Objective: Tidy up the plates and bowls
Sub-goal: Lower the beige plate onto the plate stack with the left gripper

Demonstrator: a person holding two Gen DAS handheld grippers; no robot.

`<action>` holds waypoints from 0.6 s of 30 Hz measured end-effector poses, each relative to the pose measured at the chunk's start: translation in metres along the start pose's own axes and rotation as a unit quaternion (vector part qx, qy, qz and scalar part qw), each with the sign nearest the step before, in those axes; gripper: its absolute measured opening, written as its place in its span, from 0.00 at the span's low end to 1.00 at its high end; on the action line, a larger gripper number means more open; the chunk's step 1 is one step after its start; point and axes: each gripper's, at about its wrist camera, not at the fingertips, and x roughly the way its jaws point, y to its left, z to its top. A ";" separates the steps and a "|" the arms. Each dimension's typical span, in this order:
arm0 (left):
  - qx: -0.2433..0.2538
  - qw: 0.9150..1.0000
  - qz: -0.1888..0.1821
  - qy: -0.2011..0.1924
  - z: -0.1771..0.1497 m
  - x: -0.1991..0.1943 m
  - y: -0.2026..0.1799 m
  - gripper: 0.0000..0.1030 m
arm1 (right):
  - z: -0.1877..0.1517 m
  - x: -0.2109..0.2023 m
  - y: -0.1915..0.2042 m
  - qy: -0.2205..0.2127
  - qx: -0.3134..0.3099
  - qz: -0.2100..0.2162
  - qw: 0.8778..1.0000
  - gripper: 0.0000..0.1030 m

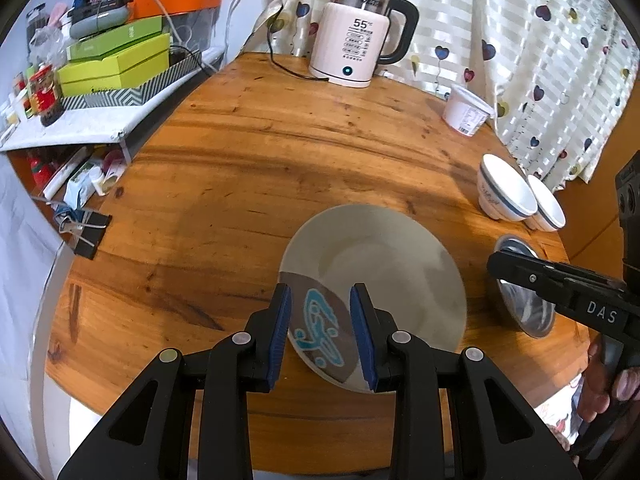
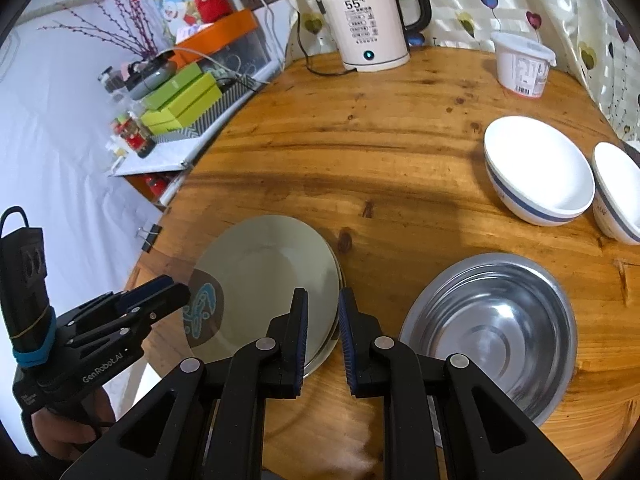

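Two tongs hung with jaws a little apart, holding nothing: the left tongs (image 1: 322, 320) over the plate (image 1: 384, 264), the right tongs (image 2: 323, 320) between plate and steel bowl (image 2: 496, 328).

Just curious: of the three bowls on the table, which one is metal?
The steel bowl nearest the right gripper; the two others are white with blue bands.

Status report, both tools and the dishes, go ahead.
Left tool open over plate stack. Right tool open at its edge. Steel bowl alongside. Nothing blocking.
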 end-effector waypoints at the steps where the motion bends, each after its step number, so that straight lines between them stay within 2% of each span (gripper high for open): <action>1: 0.001 1.000 0.000 -0.001 0.000 -0.001 -0.001 0.31 | 0.000 -0.001 0.000 -0.001 -0.001 0.002 1.000 0.16; 6: 0.007 1.000 -0.002 -0.001 0.000 -0.003 -0.007 0.31 | -0.004 -0.005 0.000 -0.005 -0.004 0.009 1.000 0.17; 8: 0.009 1.000 -0.003 0.000 -0.001 -0.002 -0.009 0.31 | -0.005 -0.007 0.000 -0.010 -0.005 0.009 1.000 0.20; 18: 0.015 1.000 -0.011 0.006 -0.001 0.000 -0.016 0.31 | -0.012 -0.017 0.003 -0.018 -0.018 0.025 0.999 0.22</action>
